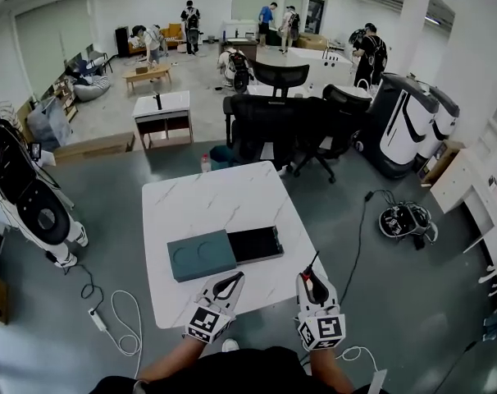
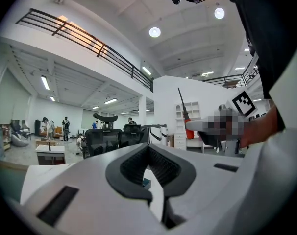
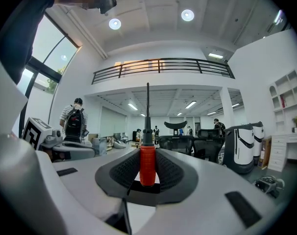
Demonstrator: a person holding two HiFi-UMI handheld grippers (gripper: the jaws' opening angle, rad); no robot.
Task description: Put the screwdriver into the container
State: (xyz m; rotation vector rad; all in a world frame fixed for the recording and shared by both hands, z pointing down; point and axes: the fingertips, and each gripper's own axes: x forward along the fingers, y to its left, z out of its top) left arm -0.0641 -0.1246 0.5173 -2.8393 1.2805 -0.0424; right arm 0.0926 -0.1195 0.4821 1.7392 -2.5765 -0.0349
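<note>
My right gripper (image 1: 312, 288) holds the one screwdriver (image 3: 147, 161) by its red handle in its fingers, shaft pointing away, near the worktop (image 1: 212, 199) corner. My left gripper (image 1: 231, 281) has its fingers closed, empty. One container (image 1: 201, 255) lies ahead, with two round hollows in its teal part.

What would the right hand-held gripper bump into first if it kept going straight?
Probably nothing nearby. The right hand-held gripper, shut on the screwdriver, points roughly level across the table, so its way looks free until the black office chairs far ahead, though depth is unclear.
</note>
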